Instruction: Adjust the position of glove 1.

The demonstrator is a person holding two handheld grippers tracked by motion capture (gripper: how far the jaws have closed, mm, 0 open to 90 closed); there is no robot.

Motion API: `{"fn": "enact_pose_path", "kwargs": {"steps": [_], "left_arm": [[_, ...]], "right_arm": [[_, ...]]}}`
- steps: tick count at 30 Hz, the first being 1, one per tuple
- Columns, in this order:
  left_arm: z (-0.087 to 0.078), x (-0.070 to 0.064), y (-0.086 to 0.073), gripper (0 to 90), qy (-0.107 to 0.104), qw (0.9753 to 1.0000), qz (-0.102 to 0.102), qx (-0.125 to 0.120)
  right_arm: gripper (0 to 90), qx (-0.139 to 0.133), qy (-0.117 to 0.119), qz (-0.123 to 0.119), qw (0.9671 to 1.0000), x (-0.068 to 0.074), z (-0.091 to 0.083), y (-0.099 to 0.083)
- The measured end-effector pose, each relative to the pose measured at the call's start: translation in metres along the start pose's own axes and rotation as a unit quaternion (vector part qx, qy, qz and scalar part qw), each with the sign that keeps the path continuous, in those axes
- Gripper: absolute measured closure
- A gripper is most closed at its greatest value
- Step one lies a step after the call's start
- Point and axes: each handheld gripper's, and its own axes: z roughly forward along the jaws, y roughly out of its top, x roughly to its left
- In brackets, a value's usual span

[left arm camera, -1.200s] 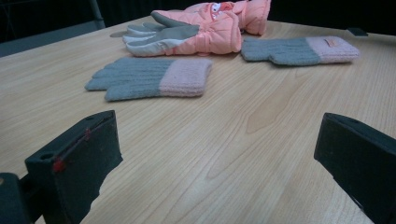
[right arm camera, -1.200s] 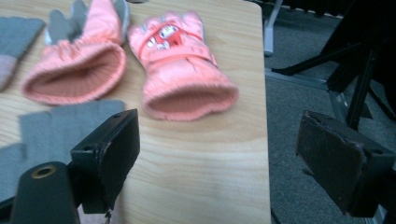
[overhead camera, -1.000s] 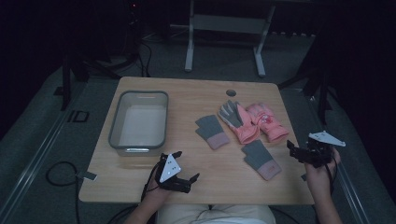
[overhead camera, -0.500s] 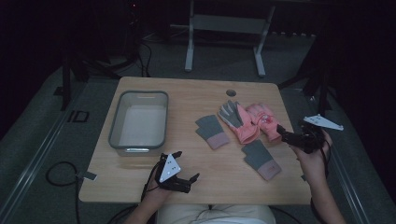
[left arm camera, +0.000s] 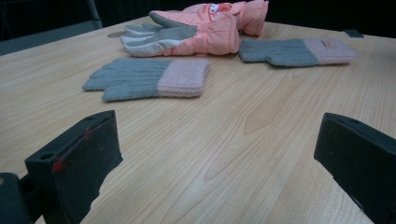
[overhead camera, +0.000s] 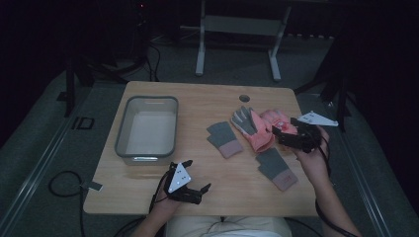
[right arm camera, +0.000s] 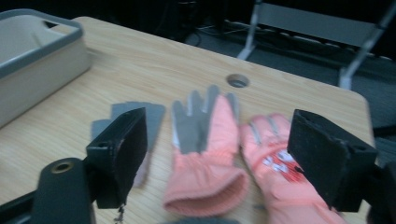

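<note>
With the right gripper (overhead camera: 279, 133) wide open over the pink gloves (right arm camera: 205, 154) at the table's right side, I'm mid-approach (left gripper (overhead camera: 200, 190) idle, also open, near edge), so next I'd lower and pinch one cuff.

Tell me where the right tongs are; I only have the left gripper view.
Observer: The right tongs hover open over the pink gloves, near their cuffs.
Operator: Holding anything?
Observer: No, nothing is clamped between the jaws.
Operator: Any container around?
Observer: A tray stands on the left of the table, with nothing in it.
</note>
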Motion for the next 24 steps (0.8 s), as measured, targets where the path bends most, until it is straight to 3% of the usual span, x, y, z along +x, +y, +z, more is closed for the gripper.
{"fn": "enact_pose_path", "kwargs": {"steps": [6,7,9,24], "left_arm": [[0.000,-0.001,0.000,0.0,-0.001,1.0000,0.003,0.000],[0.000,-0.001,0.000,0.0,-0.002,1.0000,0.003,0.000],[0.000,0.000,0.000,0.0,-0.002,1.0000,0.001,-0.002],[-0.001,0.000,0.000,0.0,-0.004,1.0000,-0.002,-0.005]], "right_arm": [[25.0,0.006,0.026,-0.024,0.9994,0.017,0.018,0.008],[25.7,0.008,0.045,-0.027,0.9986,0.023,0.024,0.010],[28.7,0.009,0.053,-0.033,0.9980,0.027,0.029,0.012],[38.5,0.032,0.091,-0.062,0.9934,0.058,0.082,0.011]]}}
